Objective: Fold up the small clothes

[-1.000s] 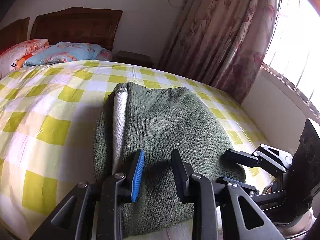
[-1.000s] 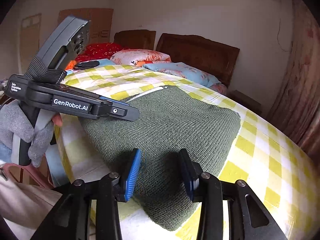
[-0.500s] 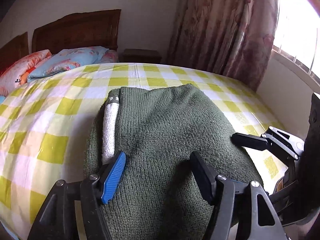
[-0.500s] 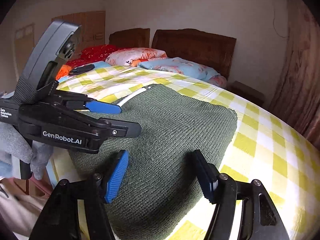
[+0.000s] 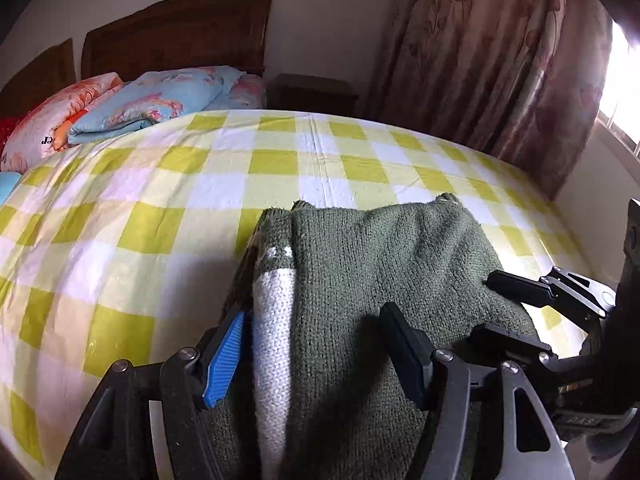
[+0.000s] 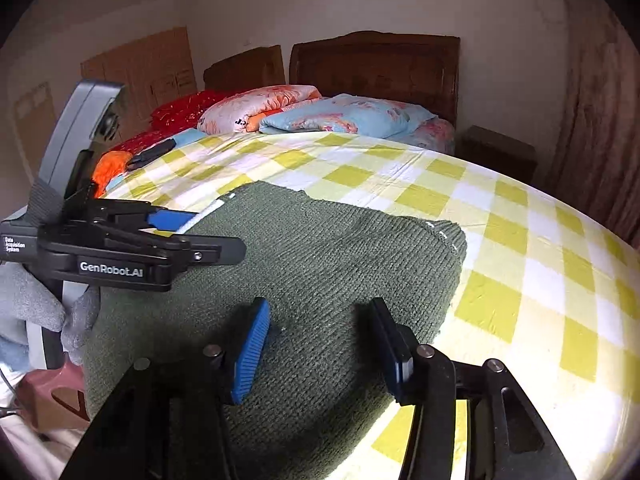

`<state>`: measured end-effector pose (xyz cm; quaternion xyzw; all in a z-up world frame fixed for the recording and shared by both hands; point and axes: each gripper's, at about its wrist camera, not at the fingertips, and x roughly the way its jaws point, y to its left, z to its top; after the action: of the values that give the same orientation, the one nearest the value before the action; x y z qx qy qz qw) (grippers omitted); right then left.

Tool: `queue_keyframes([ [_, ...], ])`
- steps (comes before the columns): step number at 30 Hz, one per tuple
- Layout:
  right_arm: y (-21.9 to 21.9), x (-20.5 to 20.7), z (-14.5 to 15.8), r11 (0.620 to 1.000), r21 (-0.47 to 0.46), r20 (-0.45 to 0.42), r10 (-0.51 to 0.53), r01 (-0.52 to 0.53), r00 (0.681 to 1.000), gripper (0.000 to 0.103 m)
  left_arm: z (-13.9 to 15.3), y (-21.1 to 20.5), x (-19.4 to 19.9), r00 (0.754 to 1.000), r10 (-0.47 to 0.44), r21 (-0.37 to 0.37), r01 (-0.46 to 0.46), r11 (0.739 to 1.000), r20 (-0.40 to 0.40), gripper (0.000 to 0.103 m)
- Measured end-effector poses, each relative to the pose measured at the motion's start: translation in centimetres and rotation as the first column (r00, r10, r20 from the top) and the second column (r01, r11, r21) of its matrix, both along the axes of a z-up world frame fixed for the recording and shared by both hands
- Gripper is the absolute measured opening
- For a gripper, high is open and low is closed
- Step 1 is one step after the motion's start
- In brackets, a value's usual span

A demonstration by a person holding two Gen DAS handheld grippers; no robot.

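Note:
A dark green knitted garment (image 5: pixel 380 272) lies folded on the yellow-checked bed (image 5: pixel 160 208), with a white knit strip (image 5: pixel 272 340) showing along its left fold. My left gripper (image 5: pixel 316 354) hangs open over its near end, the blue pad beside the white strip. In the right wrist view the garment (image 6: pixel 320 256) spreads to the bed's near edge, and my right gripper (image 6: pixel 320 352) stands open just above it, pressing on nothing. The left gripper (image 6: pixel 218 232) shows at left in a grey-gloved hand (image 6: pixel 36 304). The right gripper (image 5: pixel 482 304) shows at the garment's right side.
Folded quilts and pillows (image 5: pixel 152 100) lie against the wooden headboard (image 5: pixel 180 32). A nightstand (image 5: pixel 312 92) and a flowered curtain (image 5: pixel 500 60) stand beyond the bed. A dark object (image 6: pixel 152 154) and orange cloth (image 6: pixel 112 164) lie at the bed's far left.
Both grippers' jaws have spread wider than a second ago. Both hands have slid sideways along the garment's near end, the left to its white strip; the garment lies flat as before.

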<state>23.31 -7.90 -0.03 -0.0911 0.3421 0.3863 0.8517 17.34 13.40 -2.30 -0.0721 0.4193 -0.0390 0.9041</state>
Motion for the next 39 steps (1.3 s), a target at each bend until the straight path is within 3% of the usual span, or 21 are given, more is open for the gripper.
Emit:
queue_keyframes([
  [3,0.3,0.2,1.3,0.999,-0.043,0.067,-0.005,0.008,0.998,0.103,2.4,-0.4,-0.6,0.999,-0.015,0.007,0.015,1.000,0.047,0.068],
  [7,0.5,2.8,2.4,0.998,0.003,0.071,-0.060,0.059,0.996,0.103,4.5,-1.4,0.6,0.996,-0.036,0.040,0.032,0.999,0.086,0.067],
  [11,1.5,6.5,-1.5,0.995,-0.075,-0.097,-0.069,0.062,0.993,0.103,0.9,-1.1,3.7,1.000,-0.002,0.074,0.003,0.997,-0.019,0.068],
  [12,1.2,6.5,-1.5,0.997,-0.042,-0.071,-0.062,0.059,0.996,0.103,-0.4,-0.7,4.4,0.998,0.015,0.073,-0.010,0.997,-0.062,0.067],
  [15,1.0,6.2,-0.9,0.996,-0.053,-0.078,-0.073,0.069,0.994,0.103,-0.3,0.9,3.6,0.999,0.039,-0.003,-0.039,0.999,-0.030,0.068],
  [17,0.8,5.2,0.2,0.994,-0.055,-0.038,-0.098,0.096,0.994,0.103,0.8,1.4,1.9,0.997,0.067,-0.016,-0.067,0.998,0.029,0.068],
  [19,0.0,3.2,1.7,0.996,0.003,-0.010,-0.088,0.088,0.996,0.103,1.9,1.5,-0.3,0.994,0.063,-0.018,-0.061,0.998,0.090,0.068],
  [23,-1.0,-3.0,4.0,0.998,0.047,0.074,-0.035,0.032,0.997,0.103,2.6,0.6,-5.2,0.988,0.026,-0.003,-0.026,1.000,0.150,0.068],
  [26,-1.4,-7.8,4.0,0.999,0.036,0.137,0.013,-0.018,0.991,0.103,2.1,-1.1,-8.2,0.985,-0.025,0.039,0.018,0.999,0.170,0.068],
  [28,-1.2,-9.6,2.3,0.999,-0.012,0.142,0.034,-0.032,0.989,0.103,0.9,-2.4,-9.0,0.985,-0.055,0.096,0.039,0.995,0.163,0.068],
  [29,-0.9,-9.9,0.8,0.997,-0.064,0.126,0.038,-0.030,0.991,0.103,-0.2,-3.0,-8.8,0.989,-0.060,0.134,0.042,0.990,0.137,0.070],
  [31,-1.7,-10.2,-0.5,1.000,-0.009,0.137,0.004,-0.003,0.991,0.103,-1.1,-3.0,-9.1,0.983,-0.047,0.136,0.023,0.990,0.178,0.077],
  [34,-2.2,-9.4,-0.4,1.000,0.017,0.093,-0.022,0.020,0.995,0.103,-1.3,-1.9,-8.8,0.989,-0.028,0.068,0.018,0.998,0.149,0.078],
  [39,-2.2,-10.8,0.9,0.999,0.018,0.151,-0.035,0.033,0.988,0.103,-1.0,-2.3,-9.4,0.987,-0.029,0.114,0.011,0.993,0.155,0.078],
])
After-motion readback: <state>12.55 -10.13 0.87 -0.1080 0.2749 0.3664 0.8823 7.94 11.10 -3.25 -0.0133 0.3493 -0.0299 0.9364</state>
